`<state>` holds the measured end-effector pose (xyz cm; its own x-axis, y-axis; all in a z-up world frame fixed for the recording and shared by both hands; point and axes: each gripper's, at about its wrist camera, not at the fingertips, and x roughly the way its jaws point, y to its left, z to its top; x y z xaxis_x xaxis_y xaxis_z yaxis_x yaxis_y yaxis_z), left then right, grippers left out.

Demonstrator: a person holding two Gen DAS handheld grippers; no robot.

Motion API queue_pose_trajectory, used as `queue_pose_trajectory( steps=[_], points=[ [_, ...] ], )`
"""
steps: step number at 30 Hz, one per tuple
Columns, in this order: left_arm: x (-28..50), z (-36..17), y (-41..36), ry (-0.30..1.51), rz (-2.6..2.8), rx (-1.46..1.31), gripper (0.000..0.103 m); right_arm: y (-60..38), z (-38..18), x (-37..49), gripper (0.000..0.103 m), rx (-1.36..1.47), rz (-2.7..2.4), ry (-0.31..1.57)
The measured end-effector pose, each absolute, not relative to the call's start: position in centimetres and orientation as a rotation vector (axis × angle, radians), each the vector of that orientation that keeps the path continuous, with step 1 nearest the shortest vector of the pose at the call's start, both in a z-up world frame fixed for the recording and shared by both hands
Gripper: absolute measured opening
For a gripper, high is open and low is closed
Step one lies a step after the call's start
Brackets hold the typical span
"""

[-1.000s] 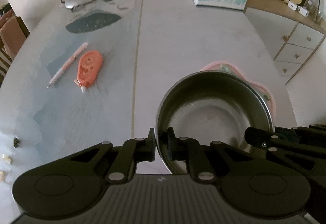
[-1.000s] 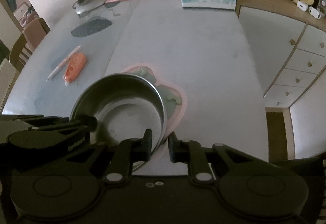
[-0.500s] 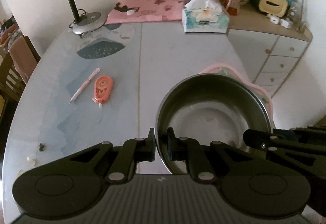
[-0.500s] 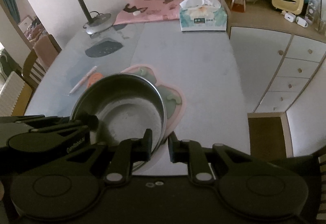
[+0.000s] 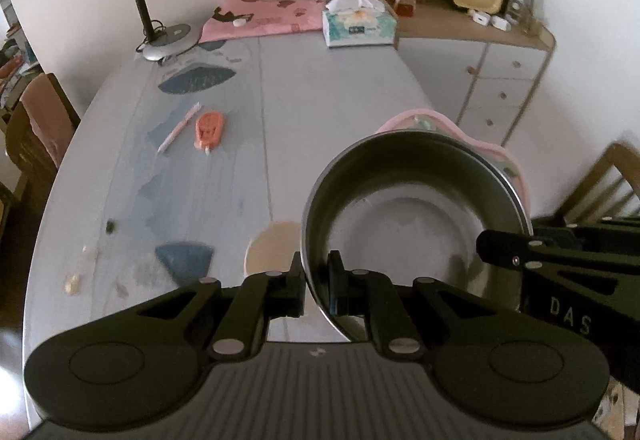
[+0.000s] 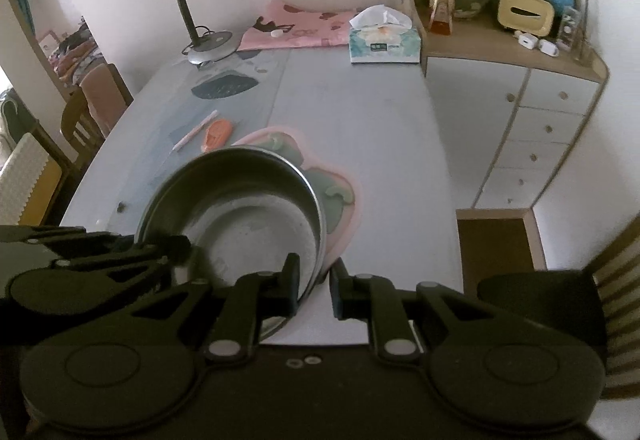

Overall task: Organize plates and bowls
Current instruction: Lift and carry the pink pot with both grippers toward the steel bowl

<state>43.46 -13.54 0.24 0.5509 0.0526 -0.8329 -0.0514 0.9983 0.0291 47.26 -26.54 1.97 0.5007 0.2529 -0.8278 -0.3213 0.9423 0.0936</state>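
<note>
Left gripper (image 5: 316, 282) is clamped on the near-left rim of the steel bowl (image 5: 412, 216), and the right gripper (image 6: 314, 286) is pinched on the opposite rim, so the bowl hangs between the two, up off the grey table (image 5: 320, 92). For the carry I'd say keep both hands moving as one and level, since two thin rim pinches on slick metal can twist loose if one side leads. From the left camera the bowl sits at about 1 o'clock off the fingertips; from the right camera it's at roughly 11 o'clock. The pink mat (image 6: 344, 200) peeks out behind it at 12 to 1 o'clock. There's a pale round thing (image 5: 272, 248) on the table at 10 o'clock of the left fingertips, maybe a plate or small dish, but it's too blurry to call.
</note>
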Motion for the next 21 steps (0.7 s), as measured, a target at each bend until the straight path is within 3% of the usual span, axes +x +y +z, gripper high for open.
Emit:
queue_pose_trajectory(
  steps=[21],
  points=[
    [23.7,-2.4,-10.4,1.056,0.005,0.046,0.010,-23.5,0.3,27.6,0.015,-0.071,0.333,1.057]
  ],
)
